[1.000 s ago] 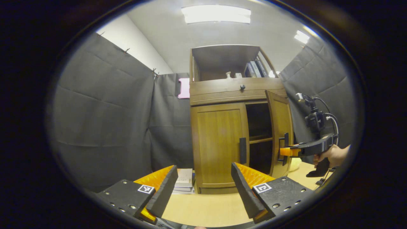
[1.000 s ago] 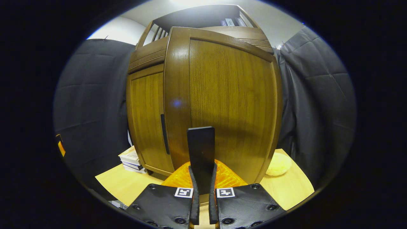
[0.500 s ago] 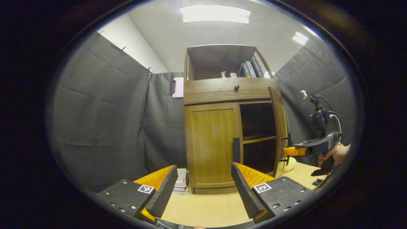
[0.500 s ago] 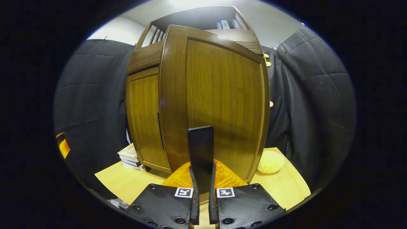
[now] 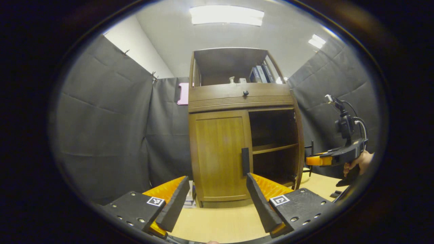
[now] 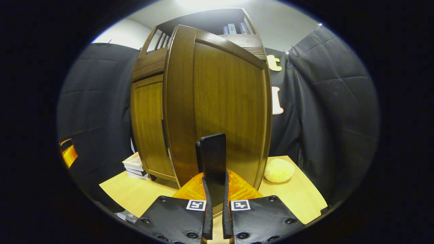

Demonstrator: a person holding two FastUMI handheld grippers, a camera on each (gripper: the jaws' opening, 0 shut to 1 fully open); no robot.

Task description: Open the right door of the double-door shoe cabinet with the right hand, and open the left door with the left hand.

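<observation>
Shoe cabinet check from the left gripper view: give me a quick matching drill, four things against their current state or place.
1. brown wooden left door
2. brown wooden right door
3. left hand-held gripper
4. pale yellow round sponge

a. swung open
b. shut
c. on the table, right of the cabinet
d. open, holding nothing

Pairs: 1-b, 2-a, 3-d, 4-c

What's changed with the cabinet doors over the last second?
The right door swung further open, pulled by the right gripper, which stays shut on its handle; more of the shelf shows. The left door stayed closed, and the left gripper stayed open, short of it.
</observation>
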